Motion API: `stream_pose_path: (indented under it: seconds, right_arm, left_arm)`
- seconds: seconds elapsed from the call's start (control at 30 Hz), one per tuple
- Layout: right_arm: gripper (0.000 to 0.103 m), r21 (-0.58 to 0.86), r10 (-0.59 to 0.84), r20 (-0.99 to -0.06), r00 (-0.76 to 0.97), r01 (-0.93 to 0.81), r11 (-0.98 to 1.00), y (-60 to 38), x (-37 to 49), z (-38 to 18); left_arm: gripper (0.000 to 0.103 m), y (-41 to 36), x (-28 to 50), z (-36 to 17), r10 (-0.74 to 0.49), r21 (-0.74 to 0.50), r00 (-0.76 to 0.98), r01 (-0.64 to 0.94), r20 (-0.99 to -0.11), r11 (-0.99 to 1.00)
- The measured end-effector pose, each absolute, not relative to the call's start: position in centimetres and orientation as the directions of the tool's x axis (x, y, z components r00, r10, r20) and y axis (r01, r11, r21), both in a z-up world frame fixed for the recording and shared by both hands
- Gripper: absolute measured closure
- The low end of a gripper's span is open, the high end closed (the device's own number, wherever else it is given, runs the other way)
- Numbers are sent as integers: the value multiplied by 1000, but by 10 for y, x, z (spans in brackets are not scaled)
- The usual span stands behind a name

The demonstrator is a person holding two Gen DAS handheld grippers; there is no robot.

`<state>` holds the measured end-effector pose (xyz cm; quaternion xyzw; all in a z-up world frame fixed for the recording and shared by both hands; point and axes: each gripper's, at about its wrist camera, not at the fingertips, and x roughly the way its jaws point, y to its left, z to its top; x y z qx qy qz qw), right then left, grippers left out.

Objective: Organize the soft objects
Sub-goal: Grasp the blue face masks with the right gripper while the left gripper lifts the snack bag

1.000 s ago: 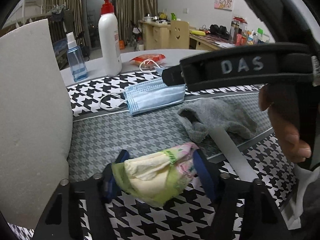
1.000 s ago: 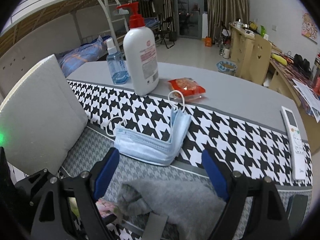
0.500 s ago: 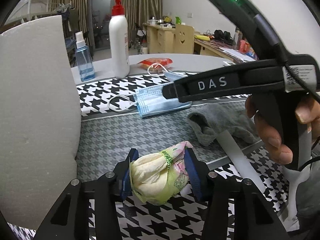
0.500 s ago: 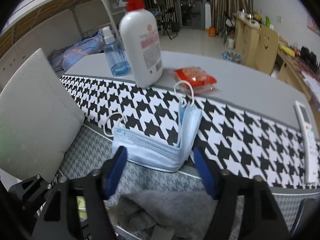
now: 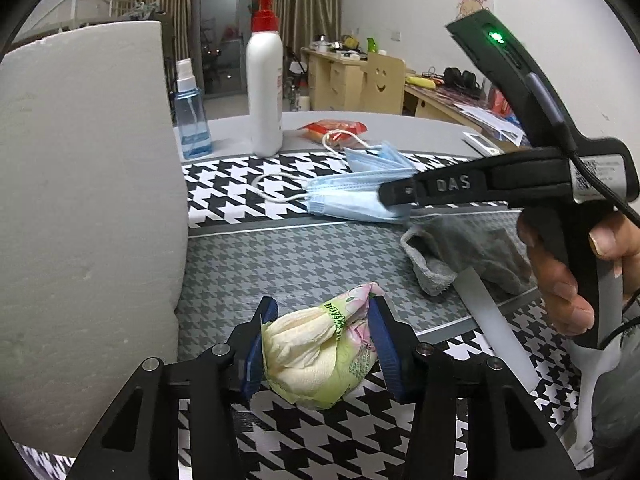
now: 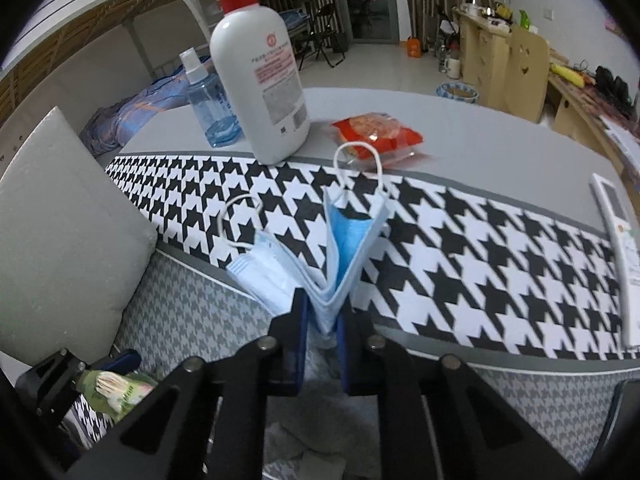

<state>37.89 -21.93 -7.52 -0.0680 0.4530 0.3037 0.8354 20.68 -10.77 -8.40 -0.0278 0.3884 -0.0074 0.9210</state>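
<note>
My left gripper (image 5: 322,344) is shut on a green and pink tissue pack (image 5: 320,352), its blue pads pressing both ends just above the houndstooth cloth. The same pack (image 6: 116,390) shows at the lower left of the right wrist view. My right gripper (image 6: 322,320) is shut on the near edge of the stacked blue face masks (image 6: 340,248), which fold up between the pads. In the left wrist view the masks (image 5: 352,196) lie under the tip of that gripper. A grey sock (image 5: 460,252) lies beside them, and its top (image 6: 320,420) shows below my right fingers.
A white foam block (image 5: 84,220) stands at the left. A white pump bottle (image 6: 260,80), a blue spray bottle (image 6: 208,100) and a red snack packet (image 6: 376,132) sit at the back. A remote (image 6: 620,248) lies at the right edge. A hand (image 5: 568,280) holds the right gripper.
My right gripper dropped toward the masks and its jaws went from wide apart to shut on their near edge. The left jaws drew in onto the tissue pack.
</note>
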Motion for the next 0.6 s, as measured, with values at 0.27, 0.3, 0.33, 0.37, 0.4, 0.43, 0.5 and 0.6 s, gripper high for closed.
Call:
stream_pose_path:
  seconds: [0.27,0.3,0.33,0.37,0.4,0.43,0.5,0.6]
  right_arm:
    - [89,123,453,-747,487,-568,814,-233,350,-42]
    - [89,115,451,-742,496,-568,815,-234,346,-39]
    - [89,108,448,-739,504,-567,816,-235,343,-37]
    - [89,105,446,-736,510,-565,818,-235,342,-35]
    - [89,106,447,-731,515,-562,820,-237,339,-33]
    - [89,105,447,-727,521,-559,823,-238,337,-30]
    - [89,88,434,-720,541,-550,831,-240,333,-25]
    - [89,87,433,-716,547,-547,833,-240,329,-20]
  left_arm:
    - [54,-106,190,-71,-32,-43,727,3,-686,999]
    - [54,-106,189,-69,-34,-44,731,5,-682,999]
    - [54,-105,186,-66,-34,-46,737,4,-675,999]
    - [54,-105,185,-64,-33,-45,741,4,-671,999]
    - [54,-104,183,-63,-35,-46,745,5,-666,999]
    - [54,-104,182,-61,-37,-50,748,6,-663,999]
    - [54,-103,180,-59,-36,-54,751,1,-659,999]
    - [54,-103,177,-54,-30,-49,759,-3,-650,999]
